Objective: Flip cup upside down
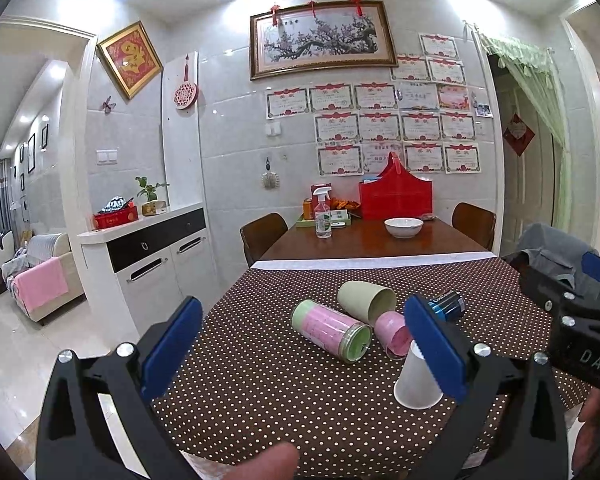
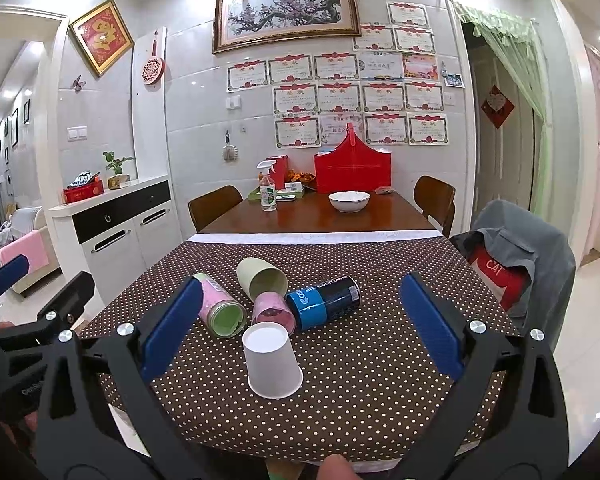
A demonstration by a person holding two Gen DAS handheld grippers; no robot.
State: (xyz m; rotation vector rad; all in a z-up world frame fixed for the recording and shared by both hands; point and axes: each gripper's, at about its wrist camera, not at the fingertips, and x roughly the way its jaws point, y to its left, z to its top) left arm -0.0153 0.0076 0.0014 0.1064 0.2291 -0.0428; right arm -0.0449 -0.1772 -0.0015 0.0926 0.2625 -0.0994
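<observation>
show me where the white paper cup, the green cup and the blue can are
white paper cup (image 2: pixel 274 364), right wrist view, on its side wall.
green cup (image 2: pixel 262 282), right wrist view, inside its open mouth.
blue can (image 2: pixel 326 302), right wrist view, on its label.

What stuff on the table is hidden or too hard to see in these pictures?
- Left wrist view: the white paper cup is partly hidden by the left gripper finger; the blue canister too.
- Right wrist view: the pink-labelled jar is partly behind a finger of the right gripper.
- Both views: the wall certificates are too small to read.
</observation>
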